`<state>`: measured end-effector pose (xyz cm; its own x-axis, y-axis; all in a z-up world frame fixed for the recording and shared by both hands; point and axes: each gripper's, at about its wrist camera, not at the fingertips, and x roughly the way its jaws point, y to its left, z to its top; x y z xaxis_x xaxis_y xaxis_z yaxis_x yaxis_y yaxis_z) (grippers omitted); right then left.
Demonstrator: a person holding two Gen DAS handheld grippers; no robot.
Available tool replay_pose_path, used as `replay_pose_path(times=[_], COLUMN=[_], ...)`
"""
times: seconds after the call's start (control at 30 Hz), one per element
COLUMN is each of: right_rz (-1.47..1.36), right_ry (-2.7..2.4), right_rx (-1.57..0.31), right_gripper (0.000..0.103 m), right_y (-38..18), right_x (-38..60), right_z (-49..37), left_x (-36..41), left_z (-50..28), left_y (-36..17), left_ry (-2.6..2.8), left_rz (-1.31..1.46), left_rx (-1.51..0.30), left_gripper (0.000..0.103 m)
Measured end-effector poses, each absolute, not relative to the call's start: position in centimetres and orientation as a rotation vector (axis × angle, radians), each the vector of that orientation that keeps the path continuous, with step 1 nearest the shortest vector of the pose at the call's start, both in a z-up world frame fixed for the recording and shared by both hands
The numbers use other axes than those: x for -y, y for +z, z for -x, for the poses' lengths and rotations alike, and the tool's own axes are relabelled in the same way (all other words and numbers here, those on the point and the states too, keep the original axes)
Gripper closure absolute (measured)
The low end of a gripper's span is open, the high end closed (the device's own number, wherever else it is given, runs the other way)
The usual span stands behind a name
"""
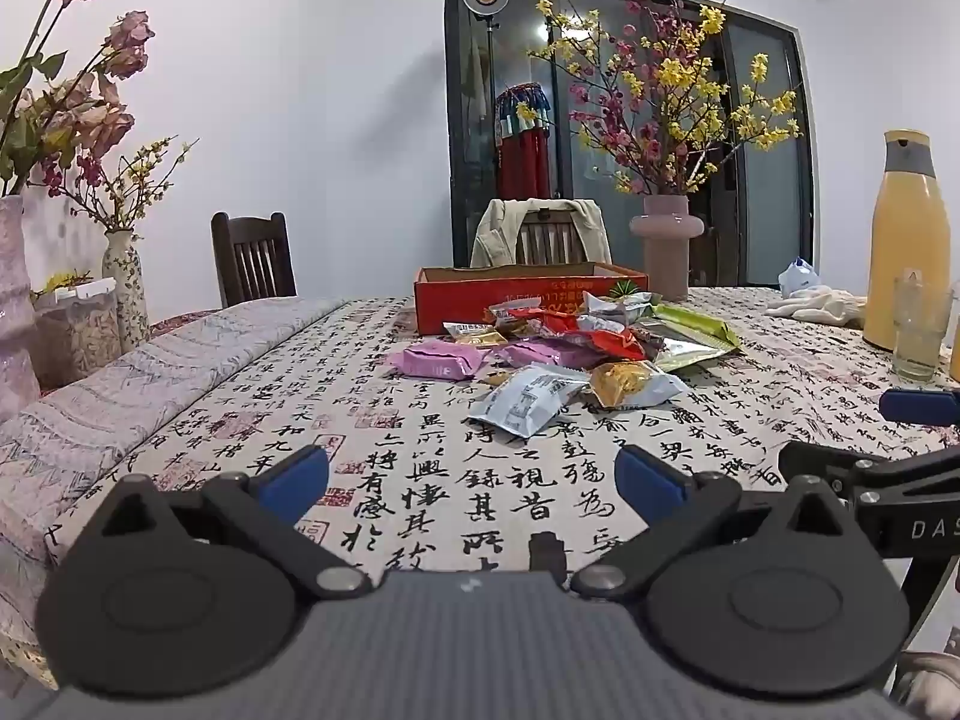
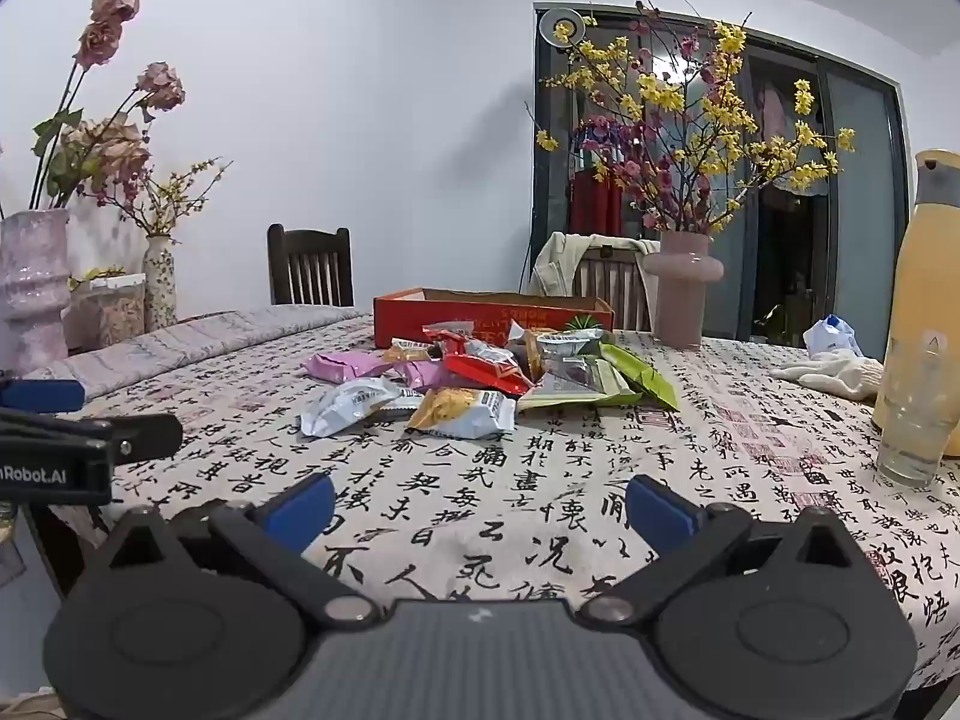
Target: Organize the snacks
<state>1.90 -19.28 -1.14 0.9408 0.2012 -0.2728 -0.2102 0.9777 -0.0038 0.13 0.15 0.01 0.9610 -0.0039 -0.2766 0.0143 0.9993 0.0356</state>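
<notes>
A heap of snack packets lies mid-table in front of a shallow red cardboard box (image 1: pixel 528 299) (image 2: pixel 492 313). Nearest me are a white packet (image 1: pixel 528 399) (image 2: pixel 351 403), a yellow-and-white packet (image 1: pixel 636 384) (image 2: pixel 465 411), a pink packet (image 1: pixel 438 362) (image 2: pixel 345 366), a red packet (image 1: pixel 606 339) (image 2: pixel 486 369) and a green packet (image 1: pixel 696 324) (image 2: pixel 639 381). My left gripper (image 1: pixel 474 480) stands open near the table's front edge, well short of the heap, with nothing between its blue pads. My right gripper (image 2: pixel 480 507) is open too, empty, beside the left one.
A pink vase of yellow and red blossoms (image 1: pixel 666 243) (image 2: pixel 684 288) stands behind the box. At the right are a yellow thermos (image 1: pixel 909 240), a glass (image 2: pixel 915 420) and white gloves (image 2: pixel 834 372). Vases (image 2: pixel 33 294) stand at the left; two chairs (image 2: pixel 310 267) sit behind the table.
</notes>
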Motion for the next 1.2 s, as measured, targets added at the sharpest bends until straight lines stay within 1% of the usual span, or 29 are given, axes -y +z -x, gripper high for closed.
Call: replay_pose_path(times=[0.23, 1.2], right_rz=[0.031, 0.017], right_ry=[0.209, 0.204], right_rx=[-0.280, -0.282], right_gripper=[0.000, 0.000], right_y=[-1.25, -1.32], right_x=[19.29, 19.73], right_z=[-1.95, -2.19], left_x=[0.17, 0.25], left_z=[-0.17, 0.05], left_y=[-0.79, -0.02], left_ry=[-0.006, -0.006], left_rz=[-0.052, -0.059], left_rx=[-0.267, -0.263], left_gripper=[0.000, 0.000])
